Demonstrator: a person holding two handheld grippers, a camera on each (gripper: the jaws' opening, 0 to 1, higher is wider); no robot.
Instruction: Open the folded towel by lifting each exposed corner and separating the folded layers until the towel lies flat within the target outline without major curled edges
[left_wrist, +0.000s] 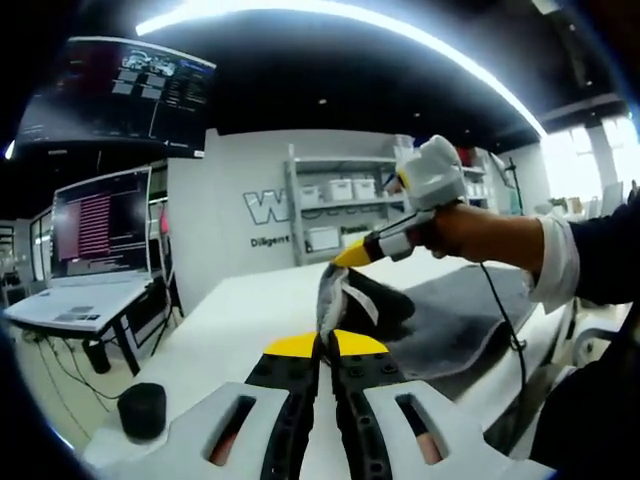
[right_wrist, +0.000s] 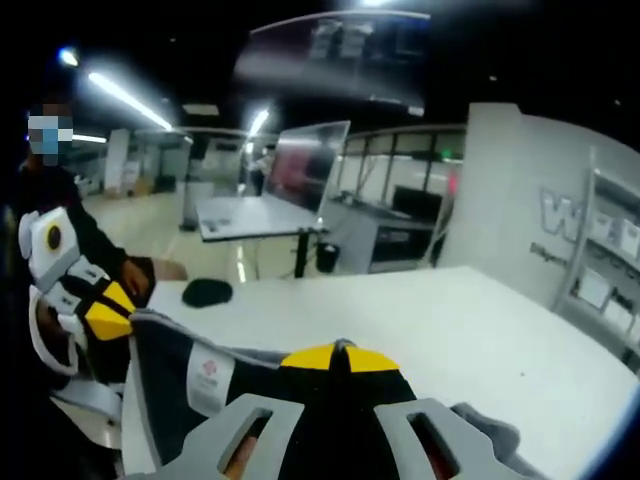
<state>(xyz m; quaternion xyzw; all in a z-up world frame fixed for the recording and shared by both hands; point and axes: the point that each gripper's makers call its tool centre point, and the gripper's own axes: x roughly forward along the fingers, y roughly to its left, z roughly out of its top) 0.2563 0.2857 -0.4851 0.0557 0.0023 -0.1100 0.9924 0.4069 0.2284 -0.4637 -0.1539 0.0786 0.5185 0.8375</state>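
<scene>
Left gripper (left_wrist: 325, 345): jaws together, clamped on a raised corner of the dark grey towel (left_wrist: 455, 315). Right gripper (right_wrist: 340, 358): jaws closed on towel edge; white label (right_wrist: 207, 378) at 9 o'clock. Towel: soft, limp, light; partly draped on white table (left_wrist: 240, 310). Grip corners, hems.

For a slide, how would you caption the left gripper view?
Both claws lift a grey towel off a white table.

Dark grey towel (left_wrist: 455, 315) (corners lifted)
</scene>
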